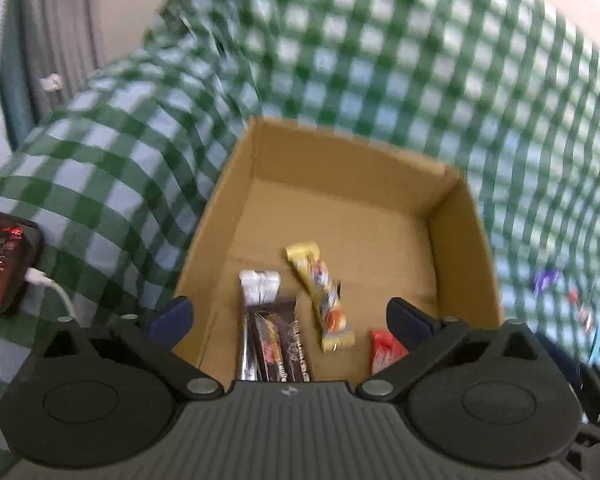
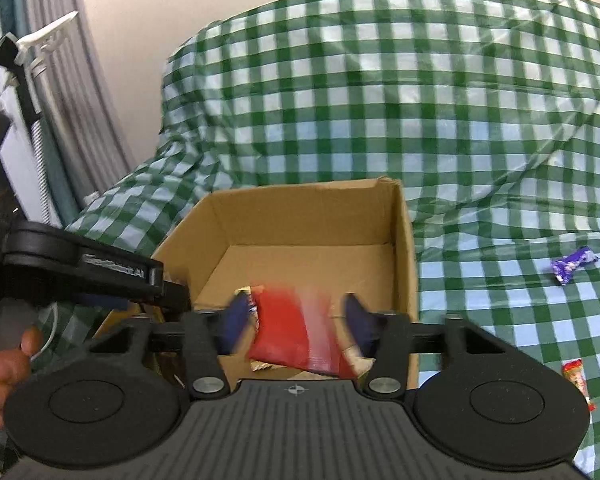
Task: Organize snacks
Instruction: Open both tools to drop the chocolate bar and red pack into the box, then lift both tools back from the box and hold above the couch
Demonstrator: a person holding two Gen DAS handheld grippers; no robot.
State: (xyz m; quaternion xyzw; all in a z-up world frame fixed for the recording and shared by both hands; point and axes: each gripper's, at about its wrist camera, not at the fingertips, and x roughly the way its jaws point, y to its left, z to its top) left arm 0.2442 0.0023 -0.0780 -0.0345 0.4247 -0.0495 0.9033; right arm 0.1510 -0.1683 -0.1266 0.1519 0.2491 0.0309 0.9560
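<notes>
right hand-held gripper (image 2: 296, 326): released, red snack packet (image 2: 292, 328) blurred between its spread fingers, over cardboard box (image 2: 404, 240) | left hand-held gripper (image 1: 288, 314): released, empty | tip: clear box wall; purple candy (image 2: 572, 265) remains on checked cloth (image 2: 380, 100)

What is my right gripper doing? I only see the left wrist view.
Observer: The right gripper is over the cardboard box, jaws open, with a blurred red packet between them.
Operator: Those blurry specks right of the box?
Observer: One is a purple wrapped candy on the checked cloth.
Operator: And nearer?
Observer: A red-and-white wrapped candy, also on the cloth.
</notes>
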